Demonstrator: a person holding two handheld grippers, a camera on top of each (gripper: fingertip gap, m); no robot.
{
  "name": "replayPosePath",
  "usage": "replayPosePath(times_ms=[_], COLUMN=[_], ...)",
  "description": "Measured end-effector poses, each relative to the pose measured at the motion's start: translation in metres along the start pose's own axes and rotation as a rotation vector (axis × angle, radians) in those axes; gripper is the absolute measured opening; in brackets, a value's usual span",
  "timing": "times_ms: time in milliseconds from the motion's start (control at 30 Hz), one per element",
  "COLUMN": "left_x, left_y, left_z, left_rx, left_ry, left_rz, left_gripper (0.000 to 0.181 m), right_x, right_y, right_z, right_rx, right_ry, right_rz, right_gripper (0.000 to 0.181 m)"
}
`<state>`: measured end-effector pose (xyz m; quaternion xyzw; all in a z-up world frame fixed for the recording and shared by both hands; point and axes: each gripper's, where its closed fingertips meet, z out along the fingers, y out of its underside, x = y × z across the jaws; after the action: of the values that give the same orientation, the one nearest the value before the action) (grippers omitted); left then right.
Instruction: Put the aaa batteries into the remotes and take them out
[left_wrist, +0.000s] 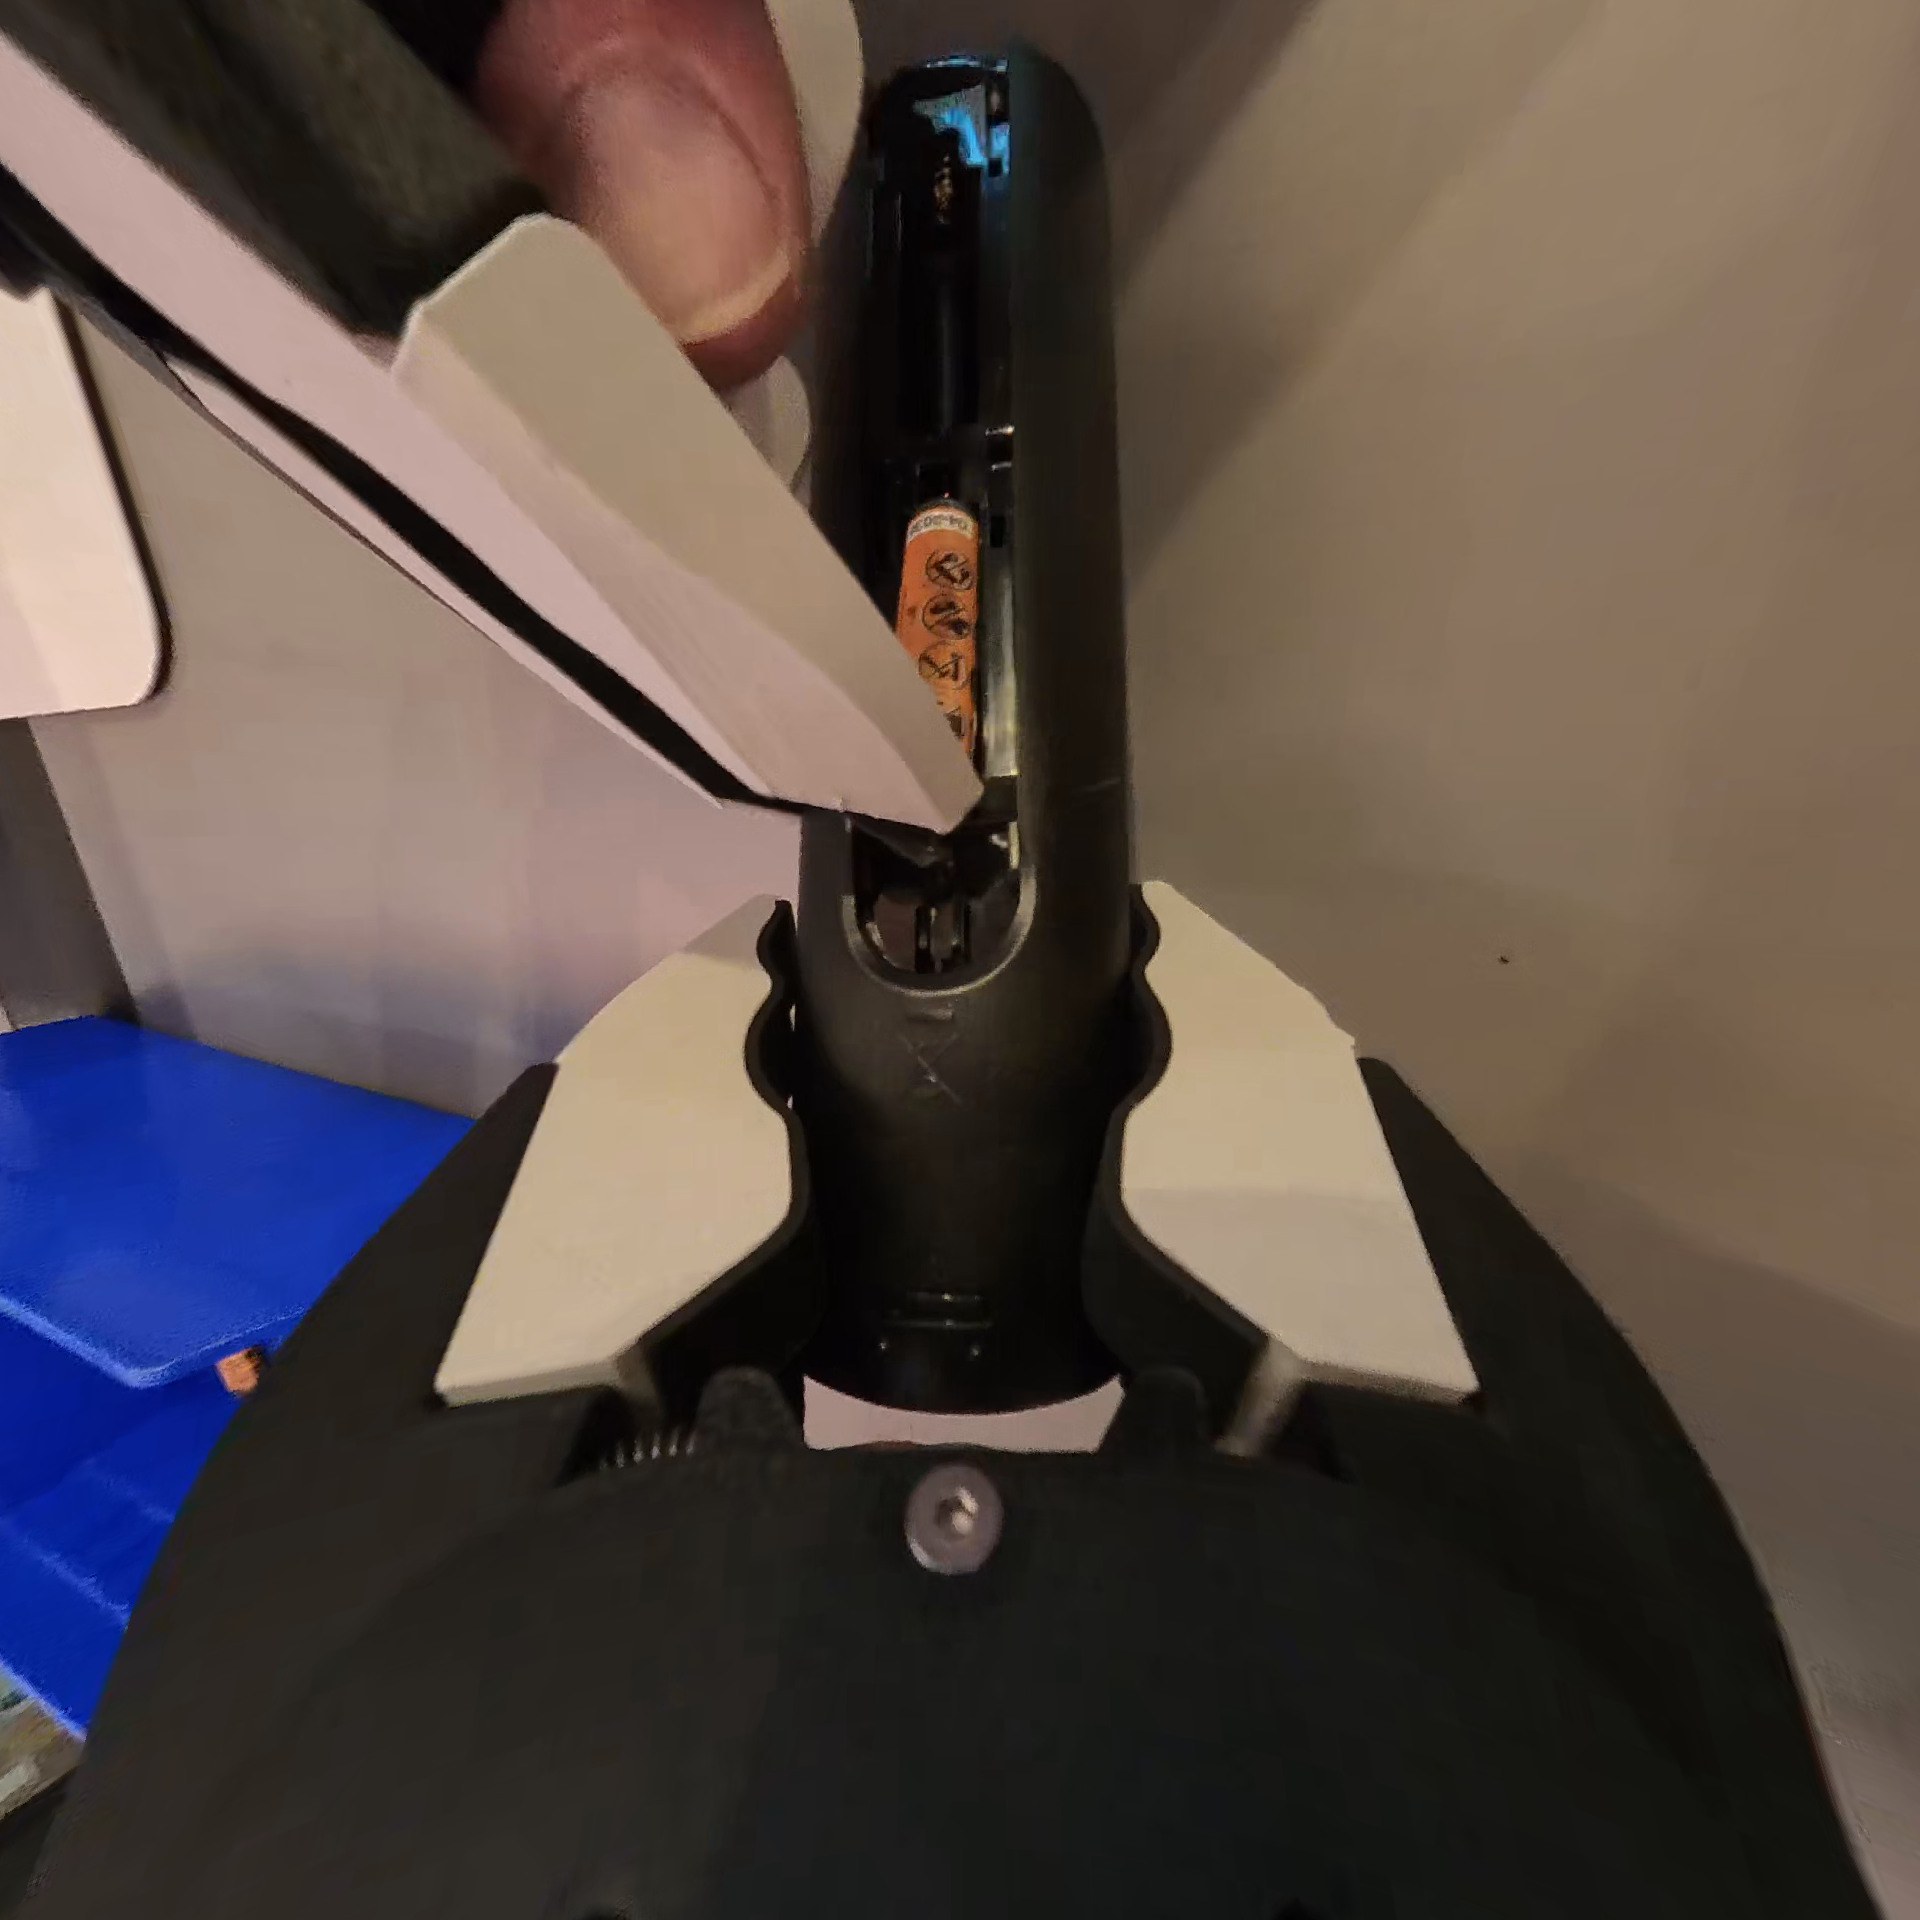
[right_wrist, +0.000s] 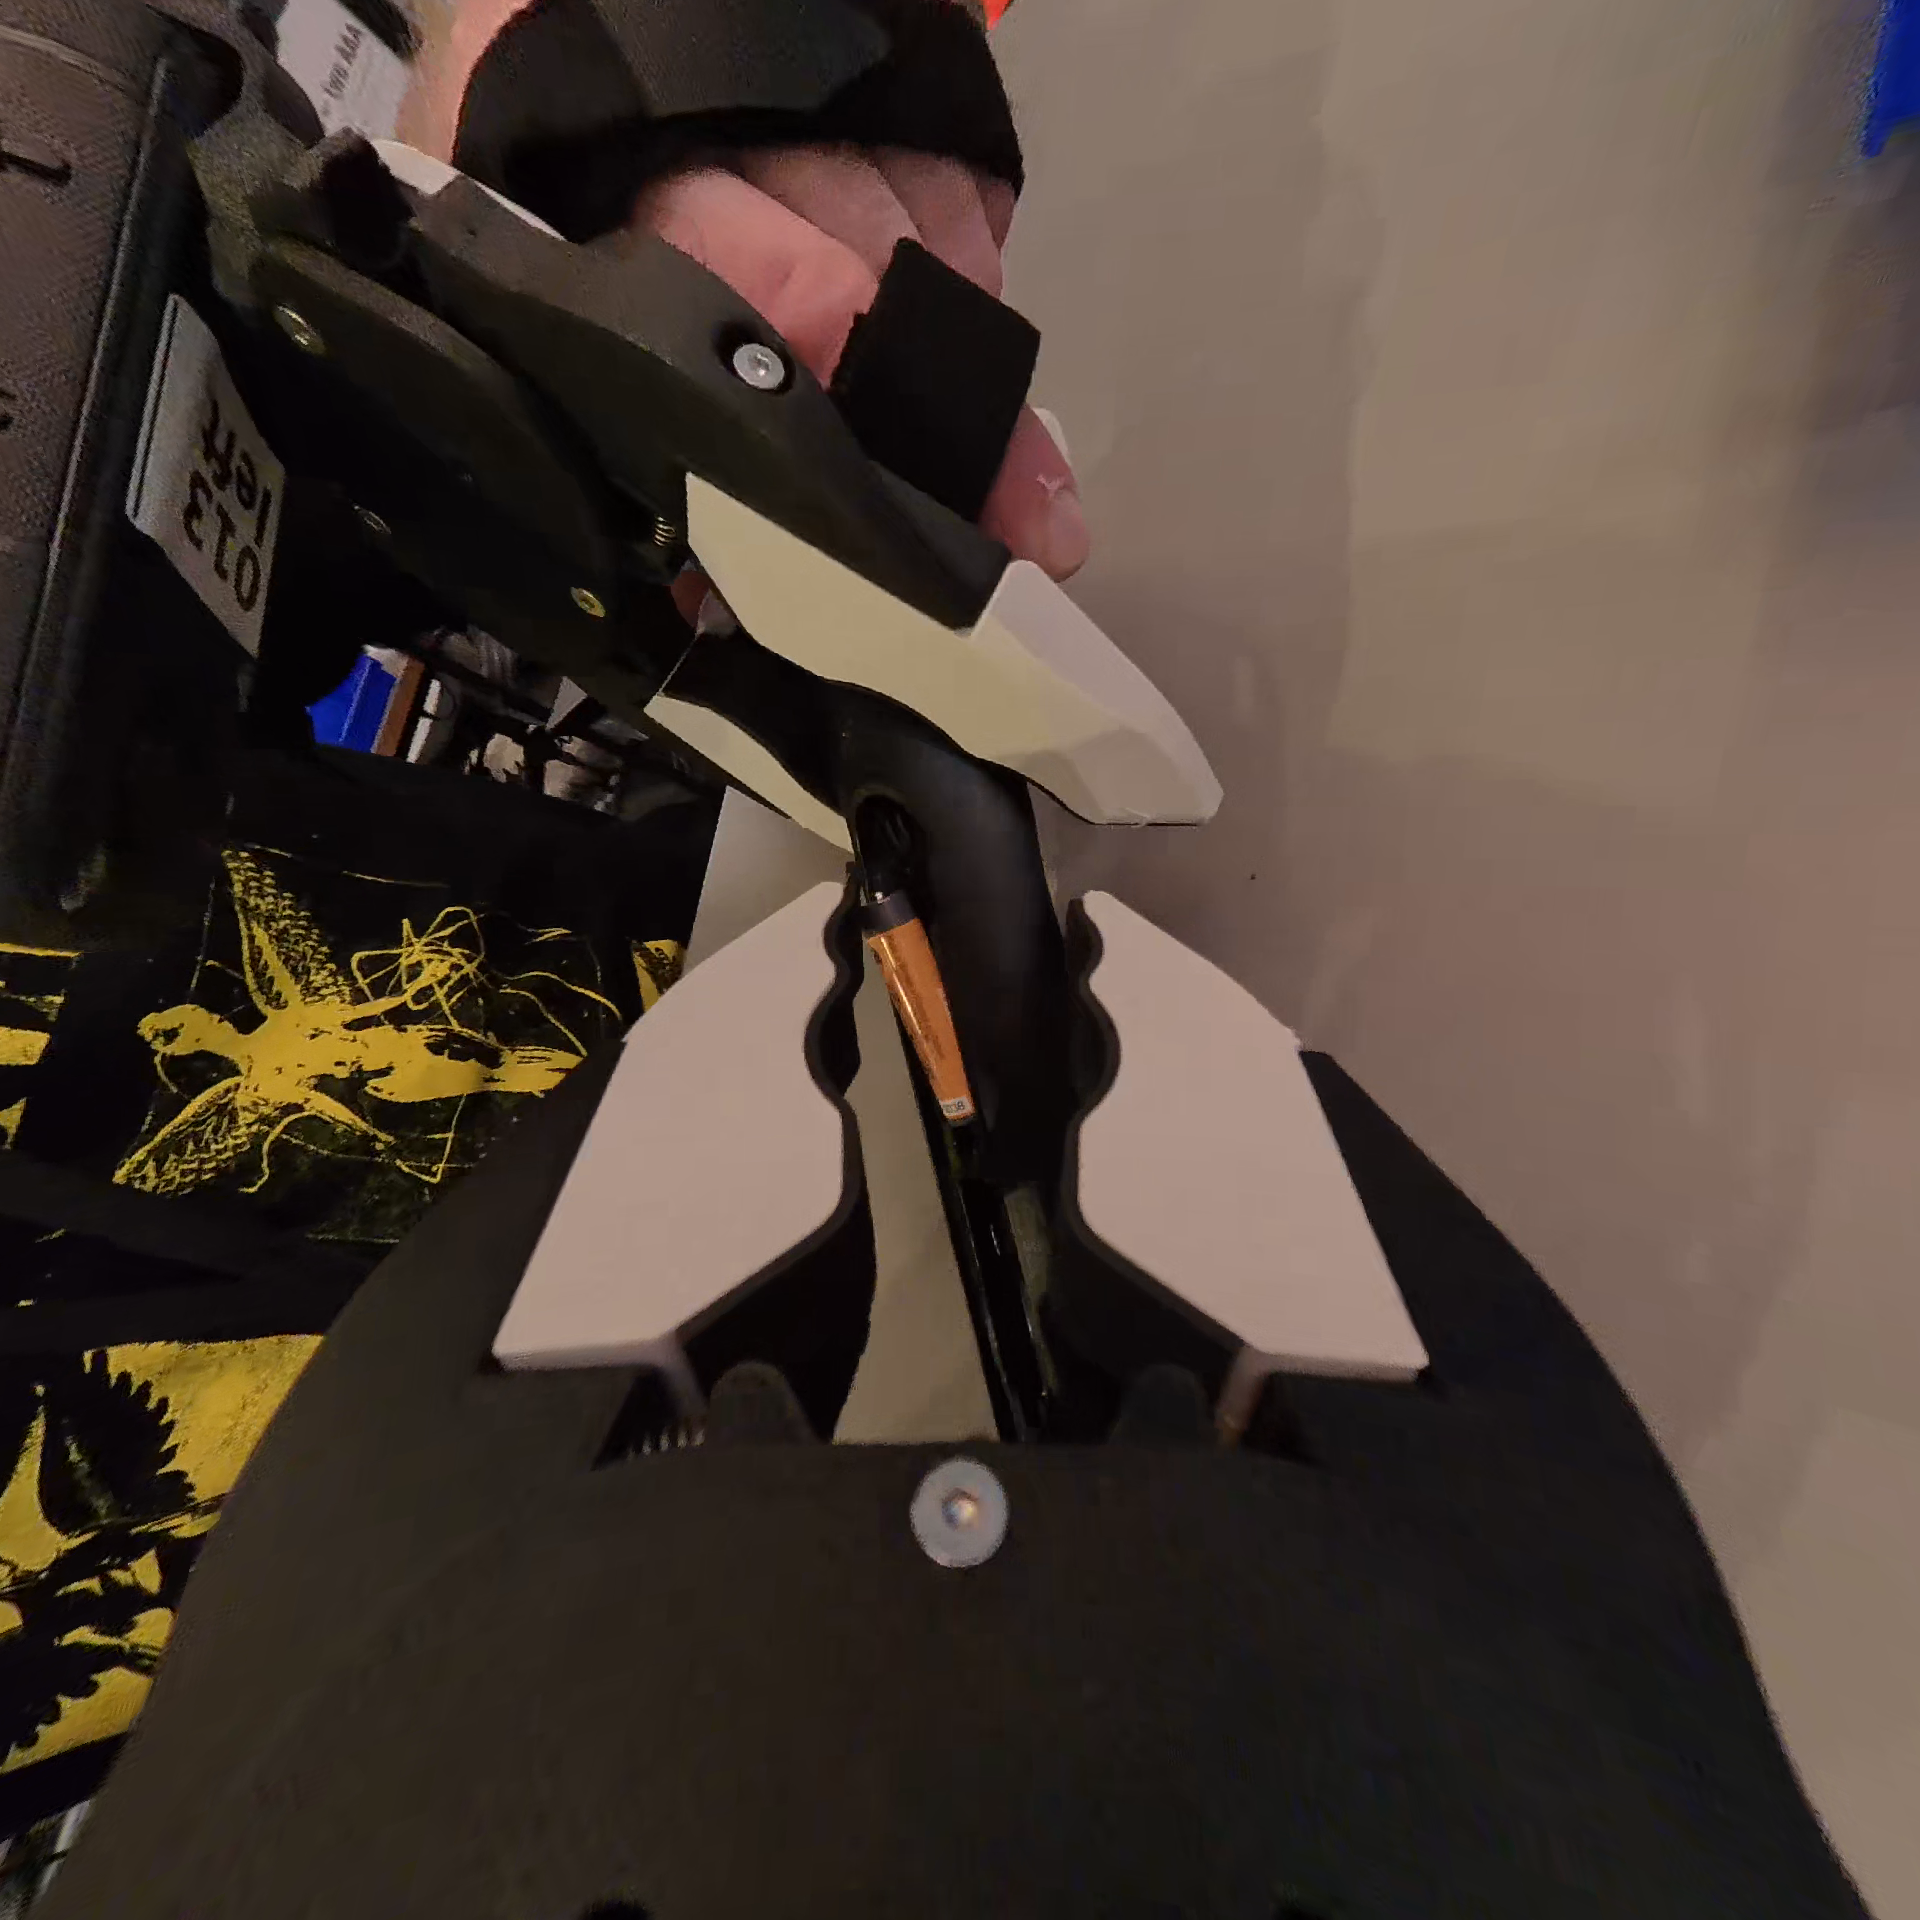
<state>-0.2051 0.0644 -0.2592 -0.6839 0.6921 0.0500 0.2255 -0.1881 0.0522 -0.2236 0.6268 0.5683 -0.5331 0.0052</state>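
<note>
Lettered tag (right_wrist: 208, 488) on left claw (right_wrist: 1008, 816)

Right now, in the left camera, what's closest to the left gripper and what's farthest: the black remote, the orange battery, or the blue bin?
1. Black remote: clamped between the left gripper fingers, touching them.
2. Orange battery: farther up, inside the remote's open compartment, where the right gripper pokes.
3. Blue bin: off to the lower left, in the background.

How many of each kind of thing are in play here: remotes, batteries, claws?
Remotes: 1, a black remote with its battery bay open, clamped in the left claw.
Batteries: 1, an orange battery lying in the bay.
Claws: 2, the left one and the right claw, whose white tip reaches into the bay by the battery.
Total: 4
</note>
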Motion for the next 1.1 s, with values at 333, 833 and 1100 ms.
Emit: replayPosePath(times_ms=[333,833,1100], left_x=[0.003,0.004,0.002], left_y=[0.002,0.008,0.009], left_z=[0.006,0.004,0.005], left_rx=[-0.022,-0.03,-0.045], left_ry=[-0.017,0.017,0.038], left_rz=[0.03,-0.011,-0.002], left_gripper=[0.06,0.06,0.061], right_x=[0.007,0.049,0.078], right_y=[0.012,0.044,0.057], right_z=[0.0,-0.104,-0.08], right_rx=[-0.033,-0.214,-0.383], right_ry=[0.035,0.527,0.593], right_rz=[-0.049,-0.194,-0.329], right_gripper=[0.025,0.026,0.009])
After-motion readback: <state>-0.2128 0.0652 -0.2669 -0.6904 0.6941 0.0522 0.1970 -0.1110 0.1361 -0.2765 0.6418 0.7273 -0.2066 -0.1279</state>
